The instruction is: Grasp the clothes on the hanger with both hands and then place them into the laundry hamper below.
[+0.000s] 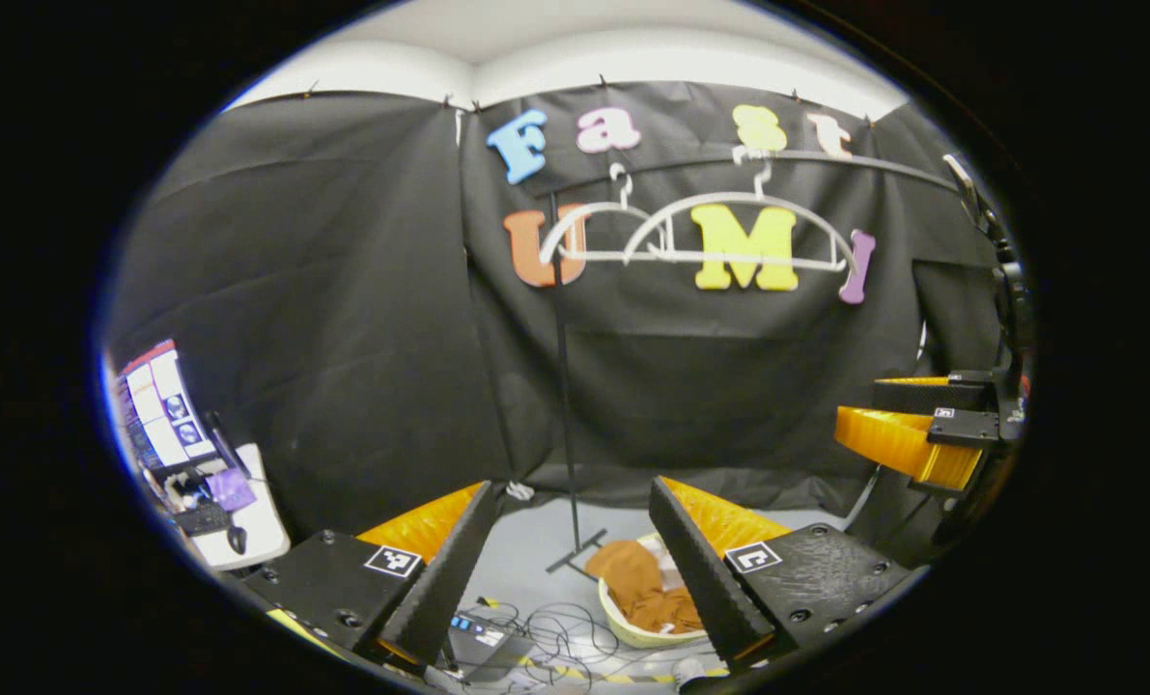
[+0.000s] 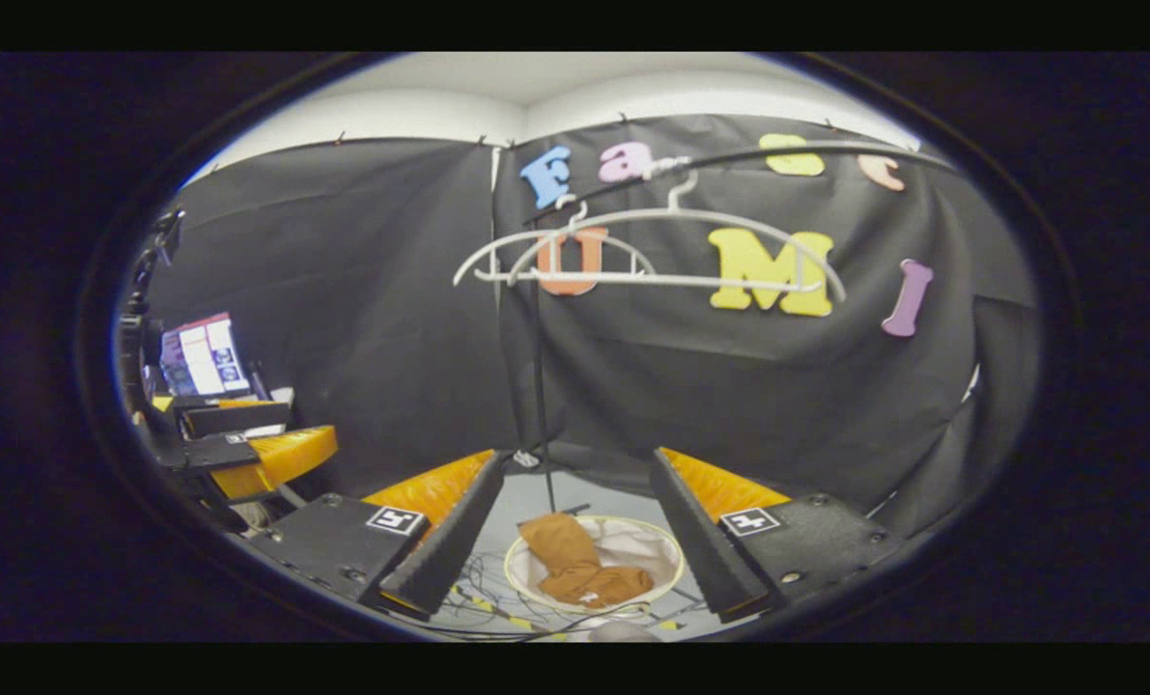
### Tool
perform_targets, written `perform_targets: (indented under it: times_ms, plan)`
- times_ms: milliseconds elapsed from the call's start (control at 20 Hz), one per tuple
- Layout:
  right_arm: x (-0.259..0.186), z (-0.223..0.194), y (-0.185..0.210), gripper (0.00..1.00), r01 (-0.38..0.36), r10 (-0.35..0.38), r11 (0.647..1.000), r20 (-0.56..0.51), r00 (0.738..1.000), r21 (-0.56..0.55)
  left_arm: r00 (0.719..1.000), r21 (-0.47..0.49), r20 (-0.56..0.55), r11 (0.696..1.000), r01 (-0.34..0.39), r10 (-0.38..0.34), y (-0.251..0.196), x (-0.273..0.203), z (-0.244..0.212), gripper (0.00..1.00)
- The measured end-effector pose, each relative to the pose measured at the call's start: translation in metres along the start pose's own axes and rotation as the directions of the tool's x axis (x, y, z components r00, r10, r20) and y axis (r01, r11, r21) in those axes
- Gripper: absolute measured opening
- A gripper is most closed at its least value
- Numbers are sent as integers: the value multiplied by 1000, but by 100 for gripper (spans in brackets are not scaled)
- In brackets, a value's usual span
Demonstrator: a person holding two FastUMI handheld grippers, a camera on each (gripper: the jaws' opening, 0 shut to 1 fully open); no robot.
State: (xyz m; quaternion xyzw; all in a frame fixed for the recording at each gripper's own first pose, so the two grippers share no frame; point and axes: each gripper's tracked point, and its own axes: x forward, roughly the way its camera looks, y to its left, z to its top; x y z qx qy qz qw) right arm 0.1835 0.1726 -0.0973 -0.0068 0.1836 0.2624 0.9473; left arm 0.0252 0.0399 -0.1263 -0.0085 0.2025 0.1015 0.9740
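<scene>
A brown garment (image 1: 644,587) lies crumpled in the round pale hamper (image 1: 621,629) on the floor. In the right gripper view the same brown garment (image 2: 575,568) fills the left part of the hamper (image 2: 678,569). Above, two bare white hangers (image 1: 710,241) hang from a dark rail (image 1: 826,159); the hangers (image 2: 652,275) carry no clothing. My left gripper (image 1: 570,579) is open and holds nothing, high above the hamper. My right gripper (image 2: 570,550) is open and holds nothing too. Each sees the other off to its side: the right gripper (image 1: 859,410) and the left gripper (image 2: 309,427).
A thin black stand pole (image 1: 563,386) runs from the rail to a foot beside the hamper. Cables and a small box (image 1: 483,642) lie on the grey floor in front. A desk with a monitor (image 1: 159,405) stands at far left.
</scene>
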Motion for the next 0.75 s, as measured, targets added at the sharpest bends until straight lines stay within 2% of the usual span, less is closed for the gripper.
perform_targets:
  times_ms: [150,250,400,450,550,750]
  plan:
    - [-44,33,9,99,58,-60,998,86,994,19,995,22,95,1000,-16,14,33,-47,36,100]
    - [-70,48,6,100,96,-101,994,138,985,43,989,-10,150,1000,-16,17,53,-75,48,100]
    - [-109,62,10,100,134,-147,987,175,974,85,976,-60,198,995,-76,87,88,-118,63,100]
    - [-125,66,16,100,127,-143,987,186,972,93,973,-74,204,993,-94,108,96,-127,65,100]
    - [-147,67,28,99,103,-123,989,202,972,110,968,-106,226,991,-87,109,102,-141,68,100]
    - [-158,67,40,100,76,-99,991,215,971,111,963,-115,244,990,-86,112,111,-151,69,100]
